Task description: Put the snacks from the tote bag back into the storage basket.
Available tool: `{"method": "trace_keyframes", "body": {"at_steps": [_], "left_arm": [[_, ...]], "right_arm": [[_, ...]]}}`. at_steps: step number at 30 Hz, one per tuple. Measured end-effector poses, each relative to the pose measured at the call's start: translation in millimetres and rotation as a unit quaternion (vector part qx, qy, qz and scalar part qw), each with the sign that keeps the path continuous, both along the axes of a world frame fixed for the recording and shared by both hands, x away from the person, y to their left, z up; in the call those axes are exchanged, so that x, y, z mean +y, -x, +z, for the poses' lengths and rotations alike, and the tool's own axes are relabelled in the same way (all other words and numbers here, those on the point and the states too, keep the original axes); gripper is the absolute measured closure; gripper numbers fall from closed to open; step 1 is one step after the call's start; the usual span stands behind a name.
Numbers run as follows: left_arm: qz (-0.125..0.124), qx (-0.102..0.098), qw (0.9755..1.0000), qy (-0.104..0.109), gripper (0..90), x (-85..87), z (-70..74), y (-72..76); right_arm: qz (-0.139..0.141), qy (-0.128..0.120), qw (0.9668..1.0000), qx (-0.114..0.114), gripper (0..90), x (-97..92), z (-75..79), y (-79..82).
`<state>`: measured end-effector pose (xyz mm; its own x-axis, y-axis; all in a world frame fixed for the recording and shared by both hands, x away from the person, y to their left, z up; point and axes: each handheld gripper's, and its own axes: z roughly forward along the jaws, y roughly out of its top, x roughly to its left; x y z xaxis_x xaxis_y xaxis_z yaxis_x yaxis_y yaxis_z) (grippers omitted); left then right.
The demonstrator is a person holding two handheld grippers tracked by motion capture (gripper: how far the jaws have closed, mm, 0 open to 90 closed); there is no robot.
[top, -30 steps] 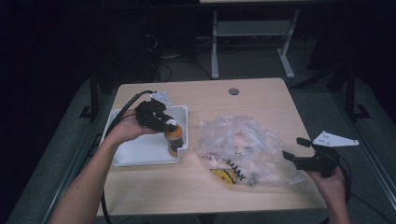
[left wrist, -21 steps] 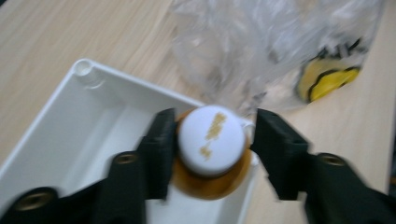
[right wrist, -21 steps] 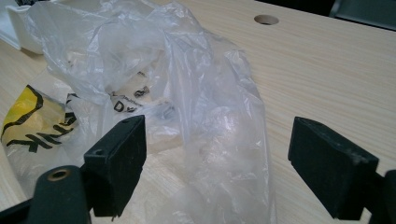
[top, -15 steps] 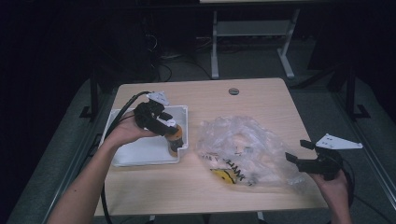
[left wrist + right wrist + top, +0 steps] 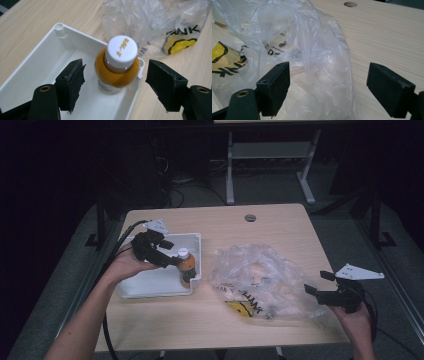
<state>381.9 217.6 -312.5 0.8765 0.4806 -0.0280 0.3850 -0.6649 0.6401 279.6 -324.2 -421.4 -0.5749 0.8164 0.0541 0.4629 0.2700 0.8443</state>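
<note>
A light wooden tabletop (image 5: 215, 325) with rounded corners carries two things. Toward nine o'clock a white plastic tray (image 5: 150, 287) rests flat on it, near the left edge. From the centre out to four o'clock lies a crumpled clear plastic bag (image 5: 260, 275) with yellow and black print, just beside the tray's right wall. At twelve o'clock, near the far edge, a small round hole (image 5: 250, 217) is set into the wood. The near strip toward six o'clock shows bare wood grain.

Left gripper (image 5: 172, 256): jaws have just been opening and stand wide. Right gripper (image 5: 316, 282): jaws spread wide, pads touching nothing.
</note>
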Motion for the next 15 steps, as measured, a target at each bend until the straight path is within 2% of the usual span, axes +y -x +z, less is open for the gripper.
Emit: {"method": "trace_keyframes", "body": {"at_steps": [7, 12, 15], "left_arm": [[0.012, -0.005, 0.9998, 0.014, 28.1, 9.3, -1.6, 6.0], [0.015, -0.006, 0.9998, 0.011, 27.4, 18.1, -5.2, 10.5], [0.023, -0.009, 0.9995, 0.019, 27.4, 22.7, -6.8, 13.5]], "right_arm": [[-0.004, 0.001, 1.0, 0.002, 17.5, 0.3, -2.9, -0.4], [-0.005, 0.005, 1.0, 0.006, 17.6, 1.3, -3.7, -1.0], [-0.005, 0.004, 1.0, 0.005, 17.5, 0.8, -3.7, -1.0]]}}
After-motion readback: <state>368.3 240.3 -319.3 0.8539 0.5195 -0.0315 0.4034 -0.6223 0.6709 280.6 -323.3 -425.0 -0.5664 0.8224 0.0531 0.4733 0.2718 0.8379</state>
